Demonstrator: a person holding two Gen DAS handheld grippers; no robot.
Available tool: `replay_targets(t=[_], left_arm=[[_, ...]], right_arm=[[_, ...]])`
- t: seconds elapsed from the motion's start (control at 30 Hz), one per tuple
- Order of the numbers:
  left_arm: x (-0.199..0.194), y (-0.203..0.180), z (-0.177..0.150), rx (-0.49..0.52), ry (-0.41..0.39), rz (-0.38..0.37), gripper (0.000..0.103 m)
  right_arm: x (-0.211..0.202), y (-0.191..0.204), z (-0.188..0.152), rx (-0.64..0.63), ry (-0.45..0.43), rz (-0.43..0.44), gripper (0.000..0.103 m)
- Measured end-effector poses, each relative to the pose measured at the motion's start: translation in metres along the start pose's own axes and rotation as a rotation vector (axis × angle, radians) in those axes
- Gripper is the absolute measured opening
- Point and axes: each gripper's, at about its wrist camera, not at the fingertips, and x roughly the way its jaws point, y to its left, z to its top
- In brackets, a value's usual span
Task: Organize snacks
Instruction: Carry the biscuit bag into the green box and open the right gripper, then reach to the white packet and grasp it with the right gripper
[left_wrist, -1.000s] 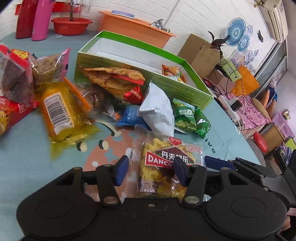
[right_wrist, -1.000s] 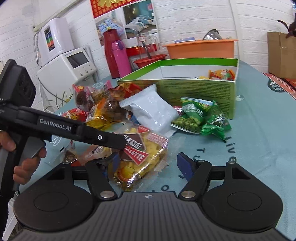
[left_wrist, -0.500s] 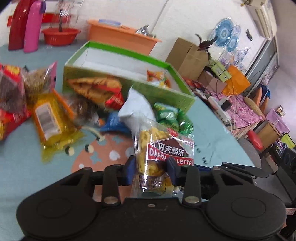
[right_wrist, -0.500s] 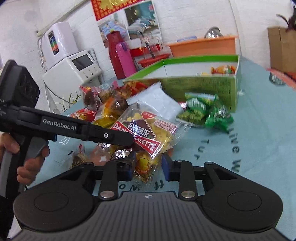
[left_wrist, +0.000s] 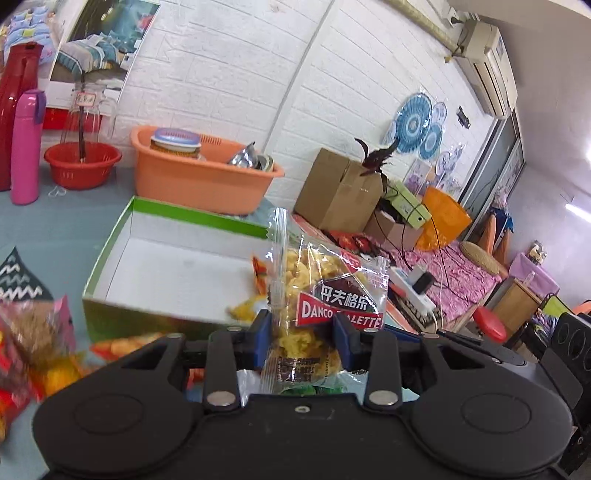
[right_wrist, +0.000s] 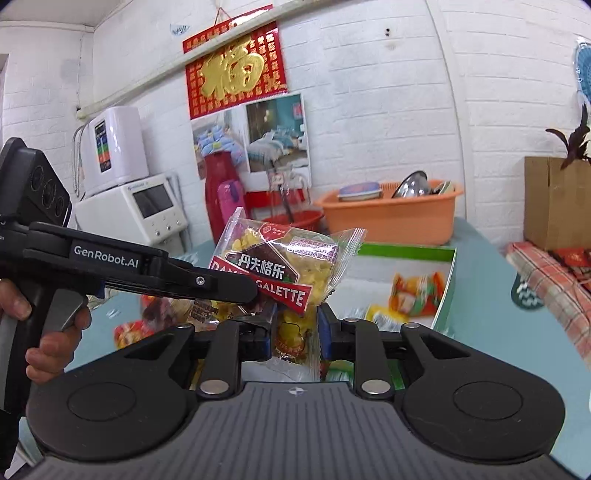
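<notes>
the left gripper (left_wrist: 301, 341) and the right gripper (right_wrist: 293, 334), whose jaws are closing, both pinch the lower end of the same clear galette packet (left_wrist: 321, 295), held off the table at centre frame. its long axis stands roughly upright, sealed top edge tilting toward the upper left. behind it lies the green-rimmed box (left_wrist: 177, 266), a few snacks inside.
</notes>
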Motion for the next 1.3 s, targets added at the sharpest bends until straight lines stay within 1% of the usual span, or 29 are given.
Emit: replay_targets(t=[0.17, 0.27, 0.47, 0.6, 0.63, 0.67, 0.7, 0.73, 0.77, 0.8, 0.9, 0.97, 1.03, 1.1, 1.17, 1.3], left_arm=[[0.027, 0.019, 0.023, -0.031, -0.006, 0.004, 0.055], [0.045, 0.033, 0.034, -0.053, 0.007, 0.015, 0.055], [0.077, 0.061, 0.039, -0.097, 0.059, 0.043, 0.055], [0.092, 0.076, 0.039, -0.111, 0.089, 0.069, 0.057], [0.096, 0.079, 0.038, -0.110, 0.100, 0.080, 0.075], [0.099, 0.081, 0.037, -0.108, 0.112, 0.093, 0.091], [0.100, 0.081, 0.035, -0.109, 0.115, 0.102, 0.103], [0.101, 0.082, 0.034, -0.112, 0.117, 0.104, 0.103], [0.099, 0.082, 0.032, -0.115, 0.110, 0.105, 0.103], [0.096, 0.081, 0.032, -0.116, 0.102, 0.107, 0.103], [0.086, 0.072, 0.034, -0.100, 0.086, 0.127, 0.103], [0.074, 0.062, 0.037, -0.084, 0.074, 0.119, 0.103], [0.058, 0.051, 0.040, -0.076, 0.057, 0.111, 0.103], [0.037, 0.040, 0.040, -0.071, 0.038, 0.105, 0.103], [0.016, 0.028, 0.038, -0.062, 0.023, 0.116, 0.103], [-0.028, 0.009, 0.019, -0.035, -0.011, 0.137, 0.103]], right_arm=[[0.032, -0.015, 0.017, 0.002, -0.013, -0.022, 0.042], [0.052, -0.023, 0.022, 0.007, -0.006, -0.027, 0.042], [0.094, -0.044, 0.021, 0.056, 0.060, -0.022, 0.042], [0.115, -0.049, 0.015, 0.053, 0.101, -0.023, 0.043], [0.119, -0.050, 0.013, 0.050, 0.109, -0.022, 0.044], [0.122, -0.051, 0.012, 0.044, 0.110, -0.023, 0.051], [0.124, -0.051, 0.010, 0.034, 0.115, -0.037, 0.057], [0.127, -0.051, 0.009, 0.018, 0.126, -0.052, 0.065], [0.128, -0.050, 0.007, 0.002, 0.137, -0.063, 0.088], [0.127, -0.050, 0.005, -0.012, 0.139, -0.077, 0.103], [0.119, -0.046, 0.000, -0.043, 0.130, -0.090, 0.103], [0.110, -0.042, 0.003, -0.050, 0.126, -0.087, 0.103], [0.095, -0.038, 0.008, -0.050, 0.103, -0.096, 0.103], [0.076, -0.032, 0.016, -0.046, 0.068, -0.105, 0.103], [0.054, -0.026, 0.021, -0.040, 0.026, -0.091, 0.103], [0.011, -0.015, 0.023, -0.030, -0.041, -0.046, 0.103]])
